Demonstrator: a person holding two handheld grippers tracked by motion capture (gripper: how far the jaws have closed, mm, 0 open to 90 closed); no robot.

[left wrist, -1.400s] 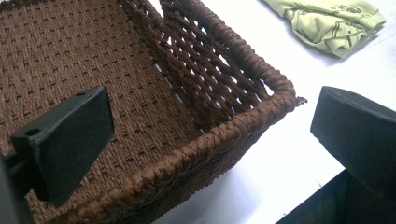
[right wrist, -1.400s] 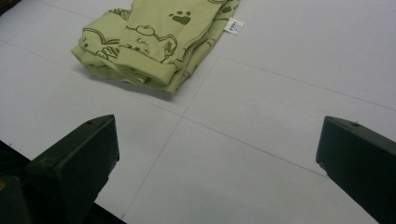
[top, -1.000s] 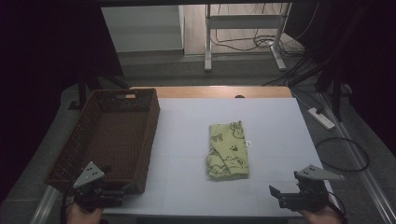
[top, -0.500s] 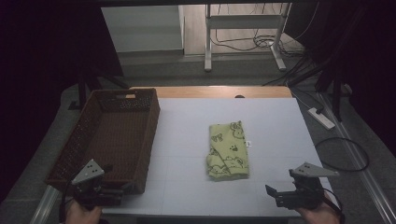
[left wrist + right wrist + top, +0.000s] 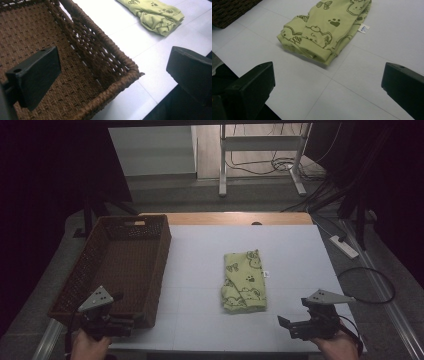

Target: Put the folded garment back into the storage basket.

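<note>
Two grippers, left [image 5: 131, 325] and right [image 5: 286, 326], are held wide open (nothing gripped) near a folded green cloth [image 5: 243, 281] and brown basket [image 5: 116, 265].

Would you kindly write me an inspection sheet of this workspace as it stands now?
Surface: white table, flat, with a wooden strip along the far edge.
Job's things: folded green cloth with animal prints and a small white tag, lying flat right of centre; brown wicker basket on the left, nothing seen inside.
Clutter: nothing seen on the table.
Grippers: left gripper open, at the basket's near corner; right gripper open, on the near side of the cloth, touching nothing.
Cables: a black loop on the floor at right; a tangle beyond the table.
Surroundings: power strip on the floor, white frame legs, dark room.
</note>
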